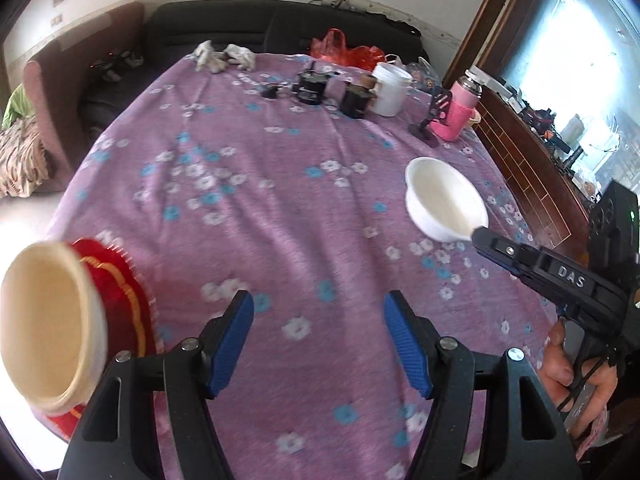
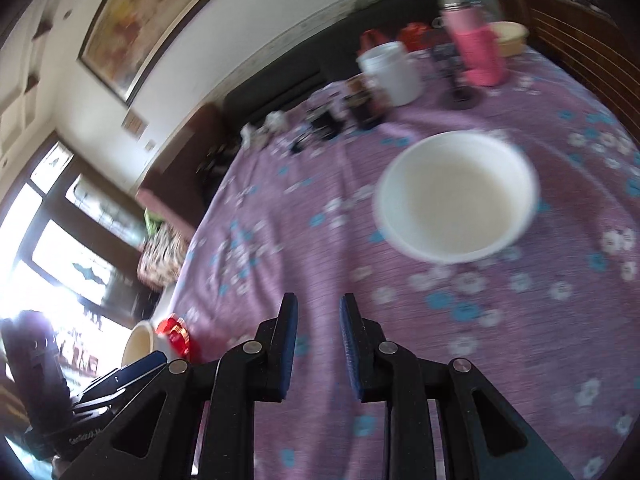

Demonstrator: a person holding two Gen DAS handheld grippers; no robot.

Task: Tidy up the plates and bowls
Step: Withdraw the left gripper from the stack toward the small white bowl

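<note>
Left gripper [image 1: 319, 312] jaws wide, empty | right gripper [image 2: 319, 314] jaws narrowly parted, empty

One bowl [image 2: 456, 196] sits toward the table's [image 1: 280, 208] right edge, another bowl [image 1: 52, 324] at its left edge, and a mug [image 1: 390, 88] and flask [image 1: 460, 110] along the far edge.

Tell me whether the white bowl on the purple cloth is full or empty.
Empty: the white bowl stands upright on the cloth, its inside plain white with nothing in it.
</note>
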